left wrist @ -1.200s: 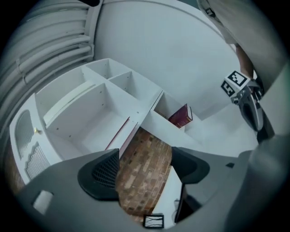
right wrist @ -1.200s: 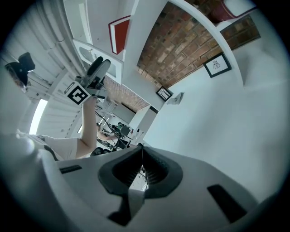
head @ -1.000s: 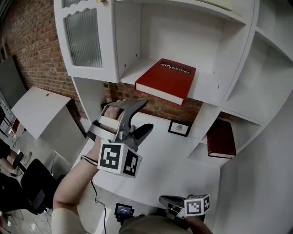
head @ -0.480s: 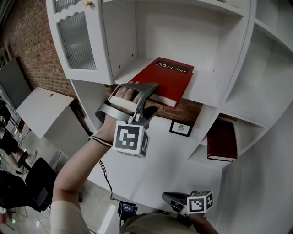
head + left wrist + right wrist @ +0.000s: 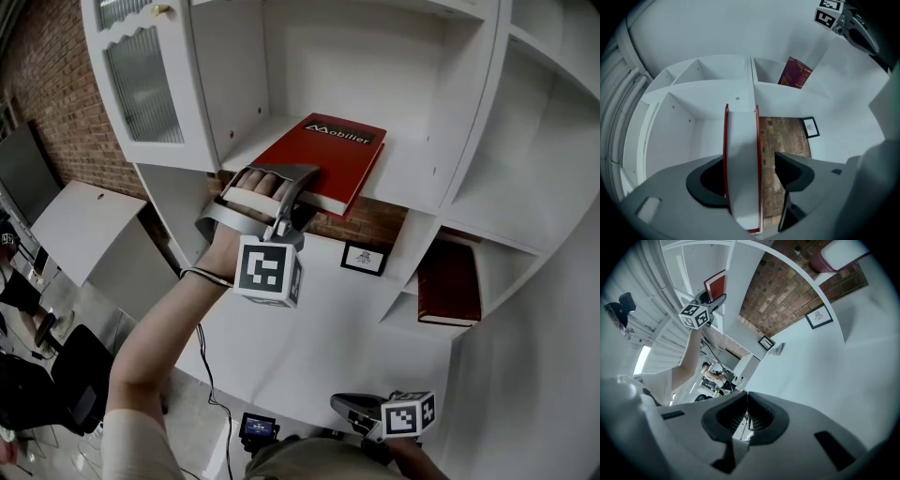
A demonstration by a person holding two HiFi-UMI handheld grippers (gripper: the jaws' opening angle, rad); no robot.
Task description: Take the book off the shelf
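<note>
L gripper (image 5: 750, 164) closing on front edge of red book (image 5: 323, 159), one pad not yet touching: seat deeper, clamp firm, then slide off shelf (image 5: 246, 131); R gripper (image 5: 746, 416) shut, empty.

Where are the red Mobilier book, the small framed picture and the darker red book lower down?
red Mobilier book (image 5: 323, 161): head view, middle of its front cover.
framed picture (image 5: 365, 258): head view, centre of the frame.
darker red book (image 5: 449, 281): head view, middle of its cover.

The only legible print was the white word "Mobilier" across the cover of the flat red hardcover book (image 5: 323, 159) lying on the white shelf (image 5: 244, 139).
</note>
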